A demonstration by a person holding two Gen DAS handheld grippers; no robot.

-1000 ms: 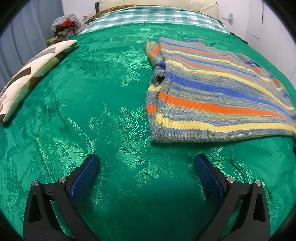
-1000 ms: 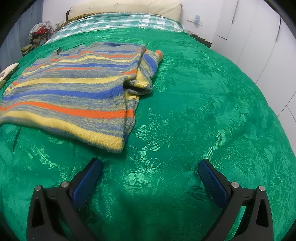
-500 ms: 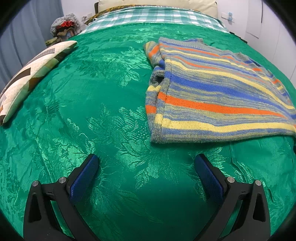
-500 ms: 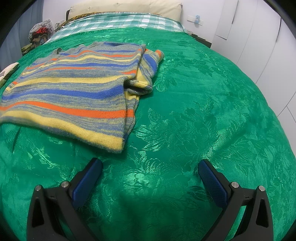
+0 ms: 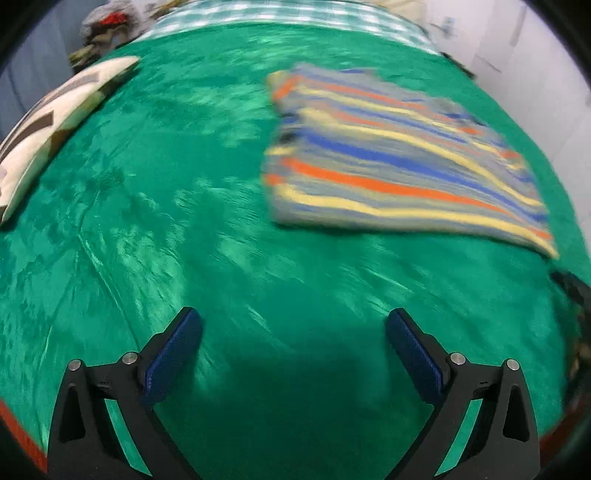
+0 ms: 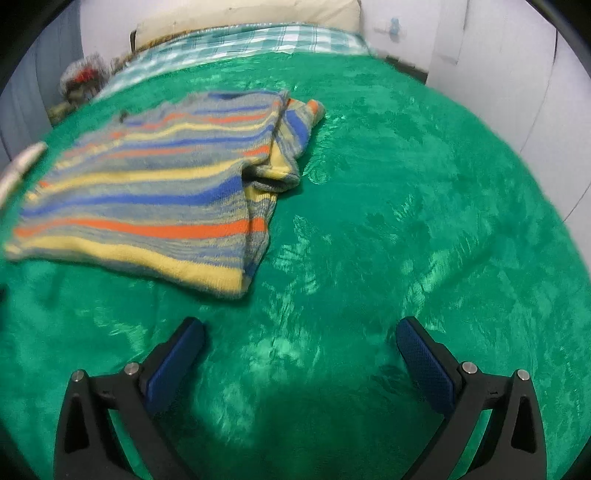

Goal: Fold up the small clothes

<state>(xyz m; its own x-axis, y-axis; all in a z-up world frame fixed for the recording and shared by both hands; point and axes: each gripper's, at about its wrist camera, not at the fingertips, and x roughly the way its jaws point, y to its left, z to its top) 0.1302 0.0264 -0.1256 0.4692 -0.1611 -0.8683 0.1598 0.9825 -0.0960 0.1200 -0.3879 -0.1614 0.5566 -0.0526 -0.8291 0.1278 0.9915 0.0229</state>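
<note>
Your left tongs stand wide apart with nothing between the blue pads, hanging over bare green bedspread short of the striped sweater. From this view the sweater lies ahead and to the right, spread flat on the bed, its near hem just beyond the tips and not touching them; the picture is smeared, so the knit's edges are soft. A patterned cushion lies at the left edge of the bed, well apart from the sweater, and a heap of dark and red cloth sits past the far left corner. Your right tongs are likewise spread open and empty above the bedspread. Here the sweater lies ahead and to the left, with its near right corner just beyond the left pad. Along its right side a sleeve is folded in on the body, the cuff end bunched near the middle of that edge. A checked sheet covers the head of the bed, with a pale pillow behind it against the wall. White cupboard doors stand to the right of the bed.
</note>
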